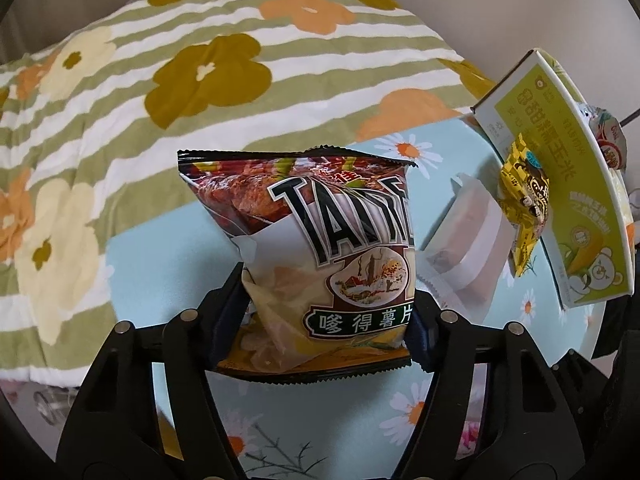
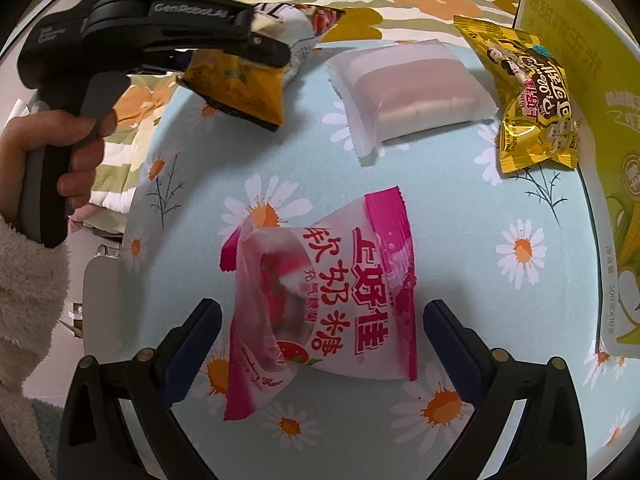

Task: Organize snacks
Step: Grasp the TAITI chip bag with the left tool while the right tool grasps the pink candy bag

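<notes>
My left gripper (image 1: 326, 320) is shut on a chips bag (image 1: 316, 248), holding it above the table's left edge; it also shows in the right wrist view (image 2: 256, 76) at the upper left. My right gripper (image 2: 322, 340) is open, its fingers on either side of a pink-and-white candy bag (image 2: 340, 300) lying on the daisy tablecloth (image 2: 460, 248). A translucent white cake packet (image 2: 412, 88) and a yellow snack packet (image 2: 532, 100) lie at the table's far side.
A green-and-white corn box (image 1: 560, 184) stands along the table's right edge, with small items behind it. A bed with a striped flower blanket (image 1: 160, 92) lies beyond the table to the left.
</notes>
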Available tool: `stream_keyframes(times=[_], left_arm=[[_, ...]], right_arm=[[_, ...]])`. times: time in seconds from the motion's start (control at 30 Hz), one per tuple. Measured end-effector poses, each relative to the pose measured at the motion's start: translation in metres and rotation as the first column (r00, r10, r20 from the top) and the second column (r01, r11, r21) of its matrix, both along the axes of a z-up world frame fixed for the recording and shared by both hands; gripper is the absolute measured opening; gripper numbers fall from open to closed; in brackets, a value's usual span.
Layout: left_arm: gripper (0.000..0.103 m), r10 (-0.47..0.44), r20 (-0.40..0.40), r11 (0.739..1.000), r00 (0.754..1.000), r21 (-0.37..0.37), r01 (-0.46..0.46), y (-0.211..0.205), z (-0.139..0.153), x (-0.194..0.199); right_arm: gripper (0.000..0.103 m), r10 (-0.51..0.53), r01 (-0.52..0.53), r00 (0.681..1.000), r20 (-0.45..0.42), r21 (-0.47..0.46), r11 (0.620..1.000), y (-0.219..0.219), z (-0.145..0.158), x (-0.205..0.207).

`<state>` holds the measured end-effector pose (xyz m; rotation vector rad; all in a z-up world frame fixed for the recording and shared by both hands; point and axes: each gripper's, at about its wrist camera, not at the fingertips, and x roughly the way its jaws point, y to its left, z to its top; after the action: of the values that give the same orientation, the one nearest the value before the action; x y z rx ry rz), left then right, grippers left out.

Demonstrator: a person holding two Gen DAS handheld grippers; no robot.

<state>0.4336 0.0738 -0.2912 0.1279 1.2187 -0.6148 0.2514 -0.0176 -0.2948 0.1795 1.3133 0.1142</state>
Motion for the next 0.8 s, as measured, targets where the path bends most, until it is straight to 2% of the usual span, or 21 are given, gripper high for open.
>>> stream_keyframes(times=[0.37, 0.5, 0.8], left_arm=[[0.065, 0.071, 0.027, 0.997, 0.997, -0.04, -0.07, 0.033, 0.029, -0.019], [0.065, 0.1, 0.029, 0.994, 0.995, -0.048, -0.099, 0.044, 0.034, -0.035], [0.065, 0.195, 0.012, 0.978, 0.981, -0.08, -0.194, 0.071, 0.045, -0.07]], right_arm=[[0.098, 0.041, -0.041, 0.999, 0.0, -0.012, 0.999, 0.006, -0.002, 0.008], [0.082, 0.082, -0.083, 0.997, -0.013, -0.078, 0.993, 0.017, -0.001, 0.009], [0.053, 0.125, -0.122, 0.992, 0.033, -0.075, 0.99, 0.018, 0.015, 0.003]])
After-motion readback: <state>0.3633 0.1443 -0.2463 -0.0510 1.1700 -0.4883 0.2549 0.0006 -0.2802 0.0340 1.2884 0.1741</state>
